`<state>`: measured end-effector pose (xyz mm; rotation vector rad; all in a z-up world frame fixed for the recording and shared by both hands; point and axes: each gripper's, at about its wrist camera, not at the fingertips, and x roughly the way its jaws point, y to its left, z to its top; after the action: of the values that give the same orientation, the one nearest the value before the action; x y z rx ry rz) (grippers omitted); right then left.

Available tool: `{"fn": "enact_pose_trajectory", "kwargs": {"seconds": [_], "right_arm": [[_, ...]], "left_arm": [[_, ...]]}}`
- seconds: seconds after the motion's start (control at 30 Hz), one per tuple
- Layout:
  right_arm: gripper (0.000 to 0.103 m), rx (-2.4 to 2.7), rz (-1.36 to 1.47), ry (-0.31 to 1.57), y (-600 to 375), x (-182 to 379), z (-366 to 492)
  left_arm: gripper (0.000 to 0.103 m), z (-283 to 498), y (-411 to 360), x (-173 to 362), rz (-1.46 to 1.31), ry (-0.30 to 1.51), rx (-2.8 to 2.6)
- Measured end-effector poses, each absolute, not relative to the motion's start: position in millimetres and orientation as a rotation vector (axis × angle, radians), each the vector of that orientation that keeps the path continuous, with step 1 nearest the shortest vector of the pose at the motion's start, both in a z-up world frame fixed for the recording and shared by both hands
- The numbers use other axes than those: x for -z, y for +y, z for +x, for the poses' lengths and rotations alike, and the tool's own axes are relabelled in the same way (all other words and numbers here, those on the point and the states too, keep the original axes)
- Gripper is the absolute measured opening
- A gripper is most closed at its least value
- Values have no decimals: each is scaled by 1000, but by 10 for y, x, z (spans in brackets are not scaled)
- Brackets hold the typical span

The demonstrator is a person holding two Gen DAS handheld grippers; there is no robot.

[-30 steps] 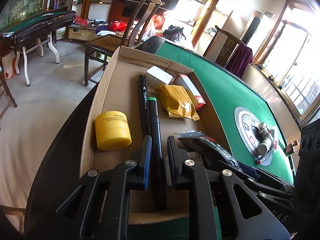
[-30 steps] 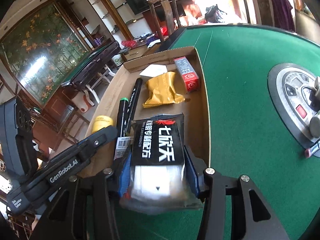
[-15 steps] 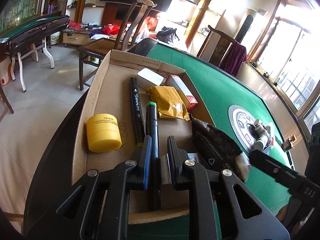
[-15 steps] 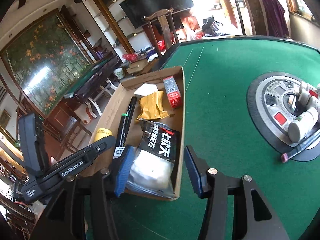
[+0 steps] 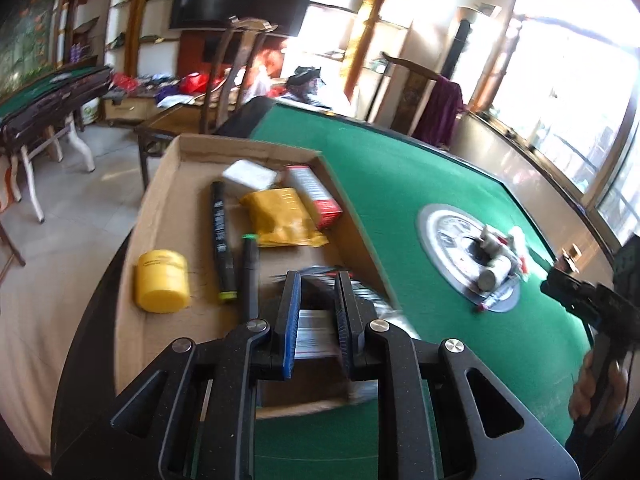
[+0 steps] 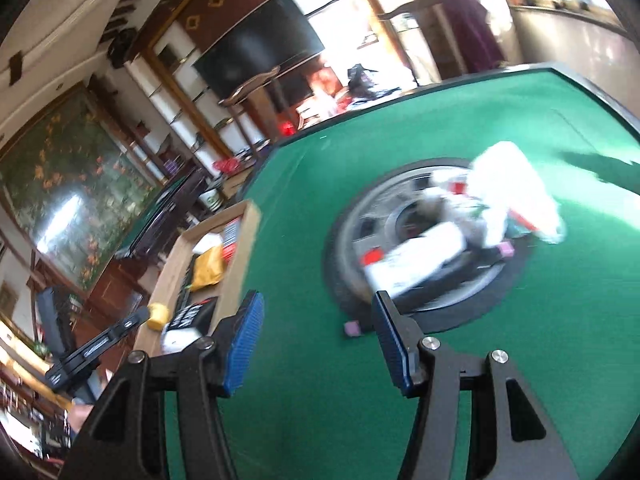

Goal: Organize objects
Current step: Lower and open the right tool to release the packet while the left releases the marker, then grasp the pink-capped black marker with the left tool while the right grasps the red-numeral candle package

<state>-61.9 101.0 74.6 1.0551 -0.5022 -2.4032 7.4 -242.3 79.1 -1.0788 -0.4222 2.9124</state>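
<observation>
A cardboard box [image 5: 160,184] on the green table holds a yellow jar [image 5: 162,282], two black markers [image 5: 220,236], a yellow packet [image 5: 280,218], a red-and-white carton [image 5: 314,196], a white box [image 5: 250,174] and a black-and-clear packet [image 5: 316,320]. My left gripper [image 5: 316,312] hovers over that packet, jaws a little apart and empty. My right gripper [image 6: 316,340] is open and empty over the felt, facing the round centre console [image 6: 360,232] with a white bottle [image 6: 416,264], white cloth [image 6: 508,188] and small items. The box [image 6: 246,248] also shows at left in the right wrist view.
A small pink piece [image 6: 352,328] lies on the felt by the console rim. Wooden chairs [image 5: 236,68] stand beyond the table's far edge, one with a purple cloth [image 5: 440,108]. A second green table [image 5: 48,92] stands at far left on the tiled floor.
My right gripper let go of the black-and-clear packet in the box, then swung right toward the centre console. My left gripper released the green-capped marker, opened slightly and shifted right over the packet.
</observation>
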Motion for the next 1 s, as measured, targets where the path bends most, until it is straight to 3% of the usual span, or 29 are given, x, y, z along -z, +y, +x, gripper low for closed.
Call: {"fn": "enact_pose_trajectory", "kwargs": {"seconds": [0.27,0.57,0.7,0.9,1.0], "right_arm": [[56,2513,1047,-593,1916,-674,-712],[56,2460,1014,-747,2174,-727,-724],[56,2434,1005,-753,2129,-756,-697],[56,2418,1003,-770,2118,-763,-707],[56,2424,995,-791,2152,-761,-709]], "left_arm": [[15,-270,-1040,-860,-1102,12,-2524],[15,-1009,0,-313,-1295,412,-2335],[16,-1198,48,-208,-1320,407,-2331],[36,-1274,223,-208,-1315,421,-2328],[37,-1205,367,-175,-1317,432,-2273]]}}
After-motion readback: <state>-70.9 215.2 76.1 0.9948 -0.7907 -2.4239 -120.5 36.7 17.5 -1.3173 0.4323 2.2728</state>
